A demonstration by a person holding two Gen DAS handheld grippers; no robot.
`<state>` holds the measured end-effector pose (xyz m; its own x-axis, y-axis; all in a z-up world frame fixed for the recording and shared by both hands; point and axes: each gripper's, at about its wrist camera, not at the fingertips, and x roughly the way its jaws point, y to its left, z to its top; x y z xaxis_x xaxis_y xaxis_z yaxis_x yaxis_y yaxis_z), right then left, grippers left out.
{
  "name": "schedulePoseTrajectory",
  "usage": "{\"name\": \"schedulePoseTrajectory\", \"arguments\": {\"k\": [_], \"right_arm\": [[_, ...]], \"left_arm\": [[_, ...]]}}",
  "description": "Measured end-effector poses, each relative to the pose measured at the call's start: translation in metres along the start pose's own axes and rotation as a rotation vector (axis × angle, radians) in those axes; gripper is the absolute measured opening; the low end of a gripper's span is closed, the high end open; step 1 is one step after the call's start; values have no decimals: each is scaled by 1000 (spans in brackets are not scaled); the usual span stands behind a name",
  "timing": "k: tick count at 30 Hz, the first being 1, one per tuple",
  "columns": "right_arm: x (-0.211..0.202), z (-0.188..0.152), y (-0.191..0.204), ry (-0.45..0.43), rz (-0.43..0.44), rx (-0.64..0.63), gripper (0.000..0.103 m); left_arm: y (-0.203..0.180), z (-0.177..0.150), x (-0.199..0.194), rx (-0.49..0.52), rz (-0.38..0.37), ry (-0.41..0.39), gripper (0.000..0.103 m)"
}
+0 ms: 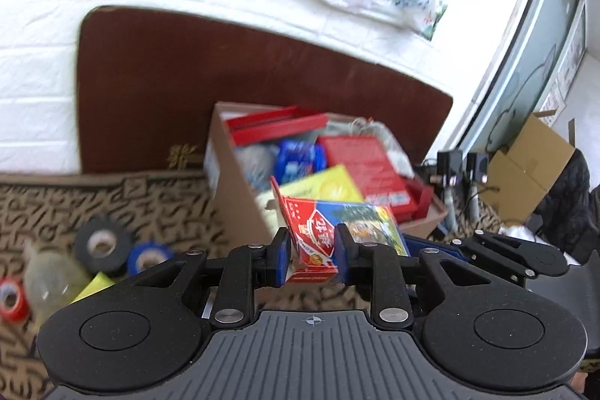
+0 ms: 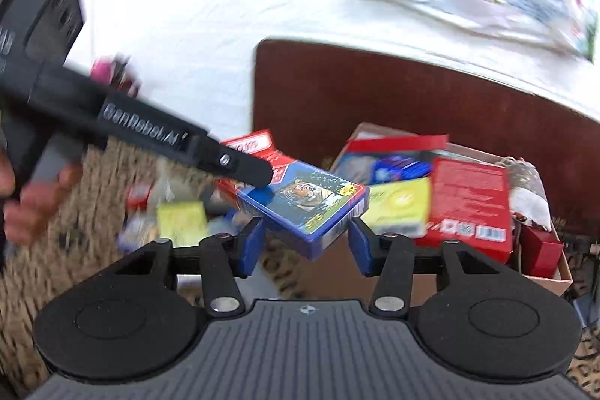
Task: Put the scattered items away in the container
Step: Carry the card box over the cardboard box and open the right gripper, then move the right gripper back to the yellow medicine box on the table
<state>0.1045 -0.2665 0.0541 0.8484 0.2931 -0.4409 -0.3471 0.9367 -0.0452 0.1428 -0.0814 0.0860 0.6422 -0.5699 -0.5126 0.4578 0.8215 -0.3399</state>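
A: Left claw (image 1: 312, 259) clamps the card pack (image 1: 337, 231), its length pointing toward the box (image 1: 240, 190) ahead.

B: Right claw (image 2: 305, 242) apart, pack between, pads not touching.

Your blue-and-red tiger-print card box (image 2: 305, 203) tilted in the air just before the cardboard container (image 1: 240, 197), container already crowded with red boxes (image 1: 360, 160), a yellow pack (image 1: 326, 184), tape rolls (image 1: 99, 242) left behind on the patterned floor
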Motion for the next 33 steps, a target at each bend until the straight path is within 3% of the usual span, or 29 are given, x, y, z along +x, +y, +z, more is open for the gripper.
{"name": "schedulePoseTrajectory", "arguments": {"k": [7, 12, 17, 18, 19, 20, 21, 23, 33], "right_arm": [[10, 53, -57, -54, -111, 1, 52], [30, 84, -103, -8, -173, -23, 52], [67, 91, -152, 67, -211, 22, 52], [75, 91, -159, 78, -223, 29, 52], [83, 90, -167, 89, -233, 38, 52], [92, 89, -175, 109, -233, 55, 54], [103, 87, -183, 141, -225, 78, 55], [117, 79, -193, 192, -243, 104, 55], [105, 61, -202, 177, -287, 120, 82]], "left_arm": [[-41, 55, 44, 54, -26, -5, 23], [-61, 97, 86, 43, -33, -6, 26], [-71, 124, 143, 64, 15, 26, 28], [-71, 128, 154, 65, 24, 30, 40], [-72, 131, 167, 71, 39, 27, 42], [-72, 132, 177, 79, 57, 17, 54], [-70, 133, 186, 83, 82, 18, 81], [-63, 129, 197, 66, 139, 26, 96], [-37, 116, 189, 32, 139, 24, 100]]}}
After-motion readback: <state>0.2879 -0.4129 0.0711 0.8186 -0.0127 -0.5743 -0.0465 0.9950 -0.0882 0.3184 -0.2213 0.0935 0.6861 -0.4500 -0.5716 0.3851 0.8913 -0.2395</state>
